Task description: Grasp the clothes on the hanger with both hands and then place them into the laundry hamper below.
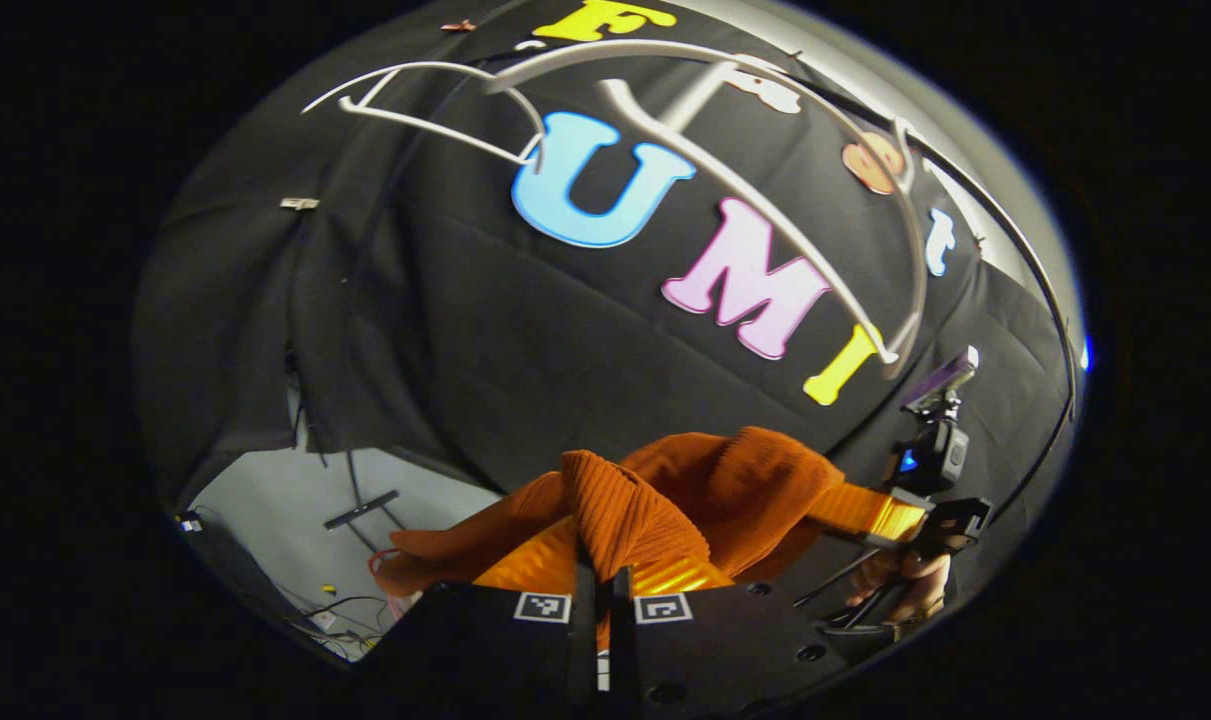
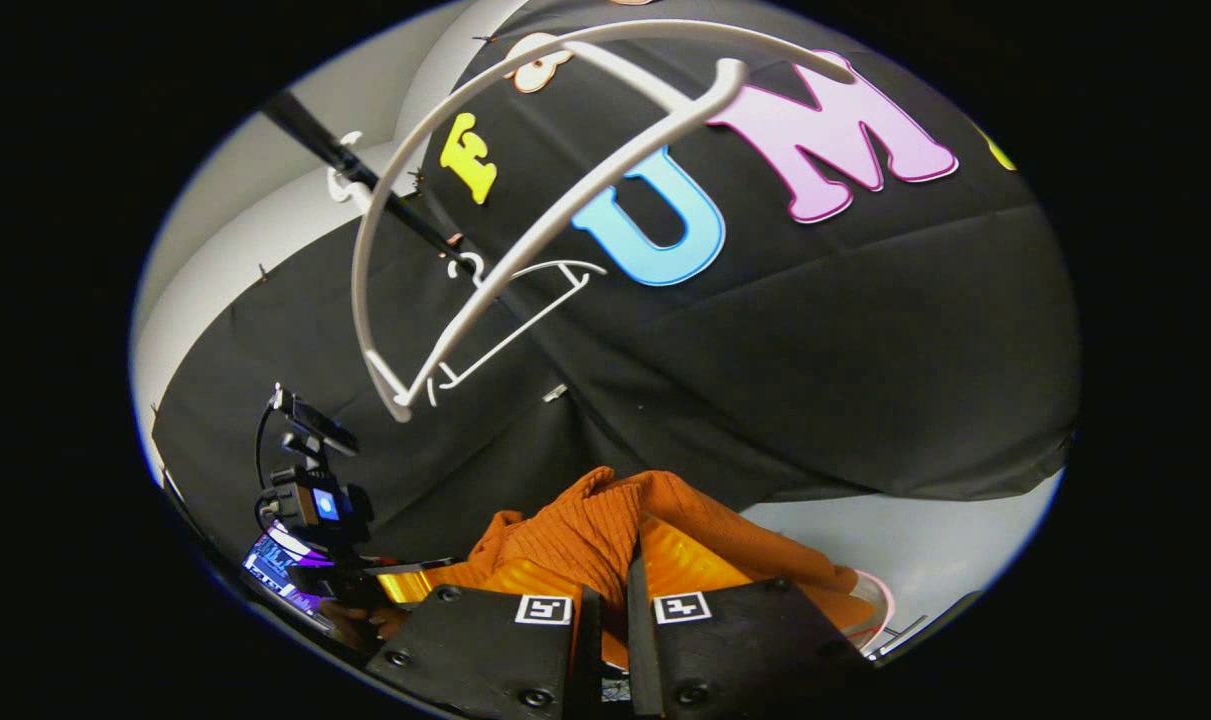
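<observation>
Orange ribbed knit, the garment (image 1: 685, 490) bunches between both tools, below the bare white plastic hanger (image 1: 725, 170) on its black rail. Left gripper (image 1: 601, 580) pinches a fold between near-closed fingers; right gripper (image 2: 605, 600) pinches another likewise. Square black-and-white marker tags sit on each finger; no readable writing.

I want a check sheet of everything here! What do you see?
Surface: pale floor below; no table seen.
Job's things: orange sweater off the white hanger, bunched between both grippers; hamper not made out.
Clutter: a dark bar on the floor.
Grippers: left gripper shut on the sweater; right gripper shut on the sweater.
Cables: loose wires on the floor.
Surroundings: black cloth wall, dark rail with a second thin hanger.
</observation>
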A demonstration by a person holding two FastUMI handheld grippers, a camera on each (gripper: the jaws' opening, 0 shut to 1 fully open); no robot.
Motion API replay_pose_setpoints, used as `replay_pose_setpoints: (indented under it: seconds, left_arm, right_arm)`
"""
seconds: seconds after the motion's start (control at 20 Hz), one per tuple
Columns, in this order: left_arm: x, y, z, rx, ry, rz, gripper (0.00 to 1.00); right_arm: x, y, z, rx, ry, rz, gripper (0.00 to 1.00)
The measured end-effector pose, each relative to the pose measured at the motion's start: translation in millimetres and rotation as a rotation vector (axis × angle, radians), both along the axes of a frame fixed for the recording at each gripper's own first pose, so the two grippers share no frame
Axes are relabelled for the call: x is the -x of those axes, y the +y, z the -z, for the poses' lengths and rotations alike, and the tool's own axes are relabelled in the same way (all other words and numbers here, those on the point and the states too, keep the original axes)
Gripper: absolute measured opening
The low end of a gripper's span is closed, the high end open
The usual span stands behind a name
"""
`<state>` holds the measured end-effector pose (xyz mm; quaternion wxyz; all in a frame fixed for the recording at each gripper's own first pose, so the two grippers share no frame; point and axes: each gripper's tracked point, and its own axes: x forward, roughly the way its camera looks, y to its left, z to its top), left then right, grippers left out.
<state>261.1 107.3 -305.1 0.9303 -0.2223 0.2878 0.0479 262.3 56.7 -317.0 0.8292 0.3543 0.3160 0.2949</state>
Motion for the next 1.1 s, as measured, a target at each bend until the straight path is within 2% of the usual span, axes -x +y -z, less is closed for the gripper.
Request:
replay_pose_setpoints:
  seconds: [0.2, 0.35, 0.65, 0.85, 1.1]
  left_arm:
    - [-12, -22, -7, -0.011, -0.012, 0.054, 0.08]
    - [6, -31, 18, 0.014, 0.068, 0.05, 0.09]
    - [25, -28, 80, 0.079, 0.286, -0.046, 0.09]
    - [34, -32, 102, 0.148, 0.376, -0.085, 0.09]
    - [37, -34, 120, 0.224, 0.452, -0.143, 0.09]
  right_arm:
    - [22, 13, 0, 0.011, -0.009, -0.071, 0.15]
    - [30, 14, 30, 0.052, 0.057, -0.099, 0.16]
    - [55, 12, 95, 0.198, 0.238, -0.131, 0.16]
    - [73, 14, 122, 0.219, 0.38, -0.133, 0.16]
    - [77, 7, 134, 0.314, 0.406, -0.15, 0.16]
